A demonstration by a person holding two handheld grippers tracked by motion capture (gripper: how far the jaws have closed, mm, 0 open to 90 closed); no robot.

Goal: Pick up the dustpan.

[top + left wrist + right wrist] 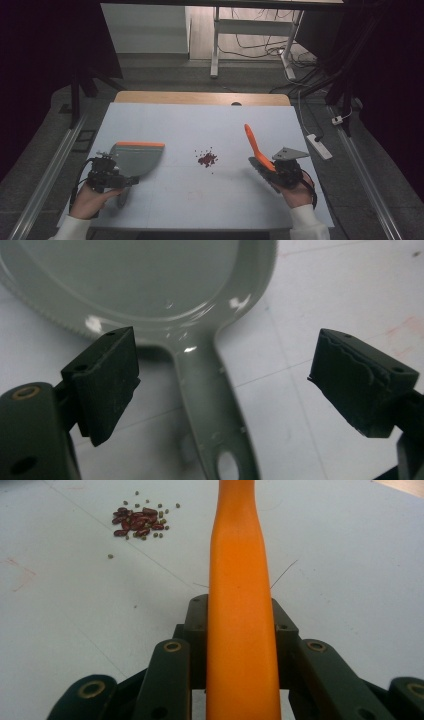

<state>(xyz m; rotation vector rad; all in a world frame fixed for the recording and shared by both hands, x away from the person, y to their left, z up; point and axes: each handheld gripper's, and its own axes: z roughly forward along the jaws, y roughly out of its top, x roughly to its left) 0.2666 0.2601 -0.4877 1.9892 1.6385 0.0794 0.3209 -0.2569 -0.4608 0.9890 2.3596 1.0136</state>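
Note:
A grey dustpan (pixel 136 157) with an orange front lip lies flat on the white table (pixel 200 210) at the left. Its handle (pixel 210 400) runs back between the jaws of my left gripper (pixel 125 181), which stand wide apart and clear of it; the gripper (pixel 225 365) is open. At the right, my right gripper (pixel 274 170) is shut on the orange handle (pixel 240 580) of a small brush (pixel 256 147), whose grey bristles point down at the table. A small pile of dark red beans (pixel 206 159) with tiny green ones lies mid-table, also seen as the bean pile (pixel 137 522).
A few stray beans (pixel 110 556) lie apart from the pile. The table's far edge is bare wood (pixel 200 97). On the floor to the right lies a white power strip (pixel 320 146); cables and a desk frame (pixel 215 45) stand beyond the table.

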